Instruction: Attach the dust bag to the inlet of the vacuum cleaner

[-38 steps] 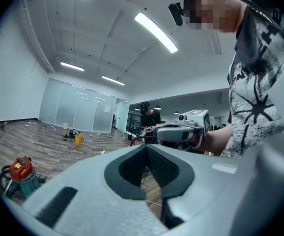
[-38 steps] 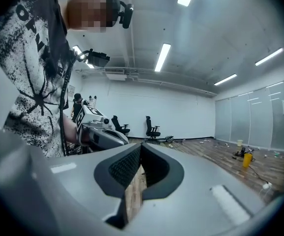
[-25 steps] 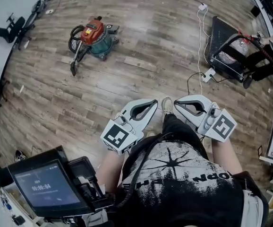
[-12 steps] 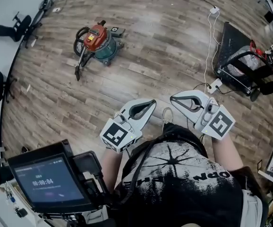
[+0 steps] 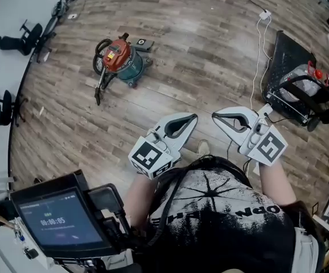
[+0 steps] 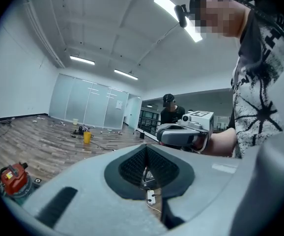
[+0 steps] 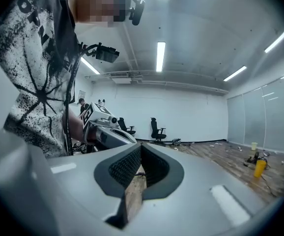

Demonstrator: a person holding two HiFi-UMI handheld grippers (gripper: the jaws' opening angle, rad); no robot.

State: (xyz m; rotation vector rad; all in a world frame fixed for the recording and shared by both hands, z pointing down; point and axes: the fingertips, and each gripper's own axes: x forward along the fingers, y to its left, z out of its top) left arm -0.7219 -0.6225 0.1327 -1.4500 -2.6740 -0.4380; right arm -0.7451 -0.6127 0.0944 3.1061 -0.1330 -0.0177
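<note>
1. Though well short of the vacuum cleaner (image 5: 119, 61), carried side by side ahead of the torso: left gripper (image 5: 193, 119) and right gripper (image 5: 216, 117), tips aimed at the bare floor (image 5: 198, 67) to the right of that machine.
2. Both pressed together with nothing between the pads, as seen in each gripper view; probably kept closed for lack of anything to carry yet.
3. Vacuum cleaner standing upright on the wooden floor, red top over a teal drum, black hose (image 5: 99, 87) trailing from its near-left side. Too far off to read which way the inlet faces.
4. Just beyond the vacuum cleaner, touching it or nearly so: a small dark flat item (image 5: 143, 43). Possibly the dust bag, but too small to tell; otherwise no dust bag recognisable in any view.
5. Well to the right of the vacuum cleaner: a black cart (image 5: 292, 78), with a white cable (image 5: 259, 50) between the two, nearer the cart.
6. Judged as the approach stage, attachment not yet begun. Next needed: getting close to the vacuum cleaner, locating bag and inlet, then spreading a gripper for the first pick-up.
</note>
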